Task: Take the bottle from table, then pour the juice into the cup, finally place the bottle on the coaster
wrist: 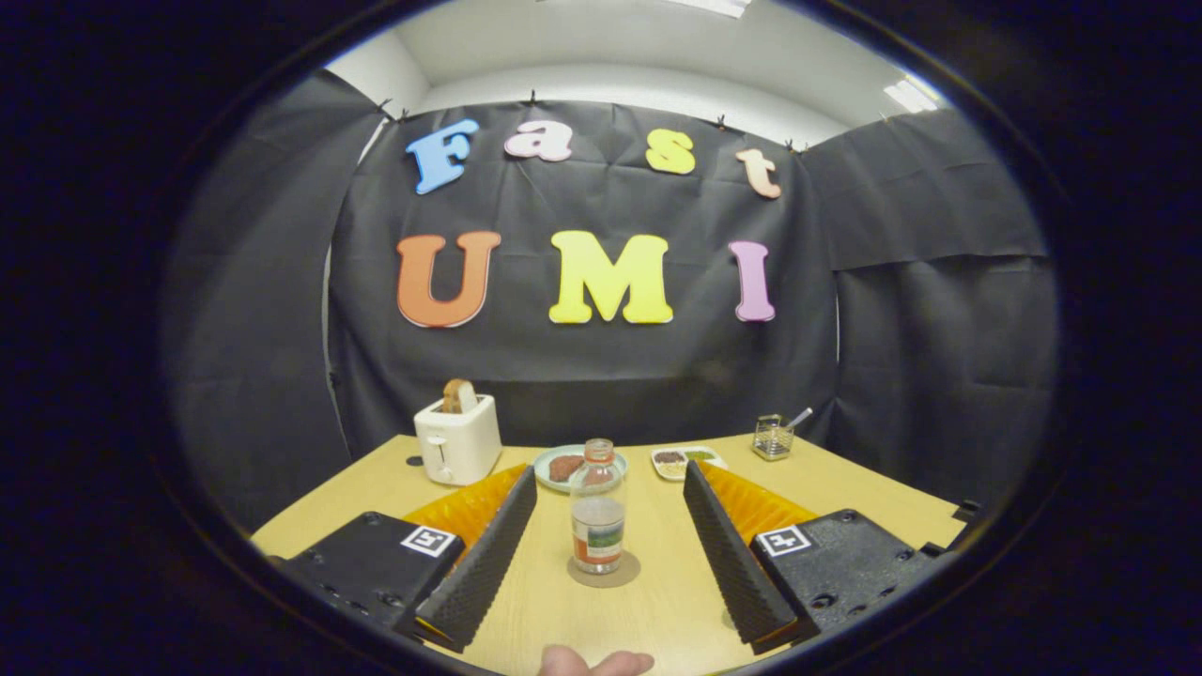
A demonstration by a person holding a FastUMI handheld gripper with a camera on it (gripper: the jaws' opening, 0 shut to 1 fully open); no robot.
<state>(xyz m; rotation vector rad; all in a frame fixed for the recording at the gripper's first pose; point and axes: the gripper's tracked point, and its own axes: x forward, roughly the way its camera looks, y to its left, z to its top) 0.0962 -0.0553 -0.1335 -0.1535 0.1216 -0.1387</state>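
- Two fingers on your gripper (608,535) are spread wide with nothing held, and the bottle (598,507) stands upright between them, touching neither.
- It's sitting on the round coaster (604,572) on the table (883,493), near you, in front of the green plate (575,464).
- Looks like clear plastic with no cap and only a bit of liquid low down, so I'd guess it's light, tippy and a little slick.
- If you grab it, go for the label band mid-body, not the narrow neck, and squeeze gently since thin plastic can buckle.
- Can't spot the cup from here, fair warning.
- Something pale pokes in at the near edge, maybe fingertips (595,663), mostly cut off.
- The stuff in the small tray (689,461) and wire holder (772,437) far right is too small to make out; toaster (457,439) sits far left.
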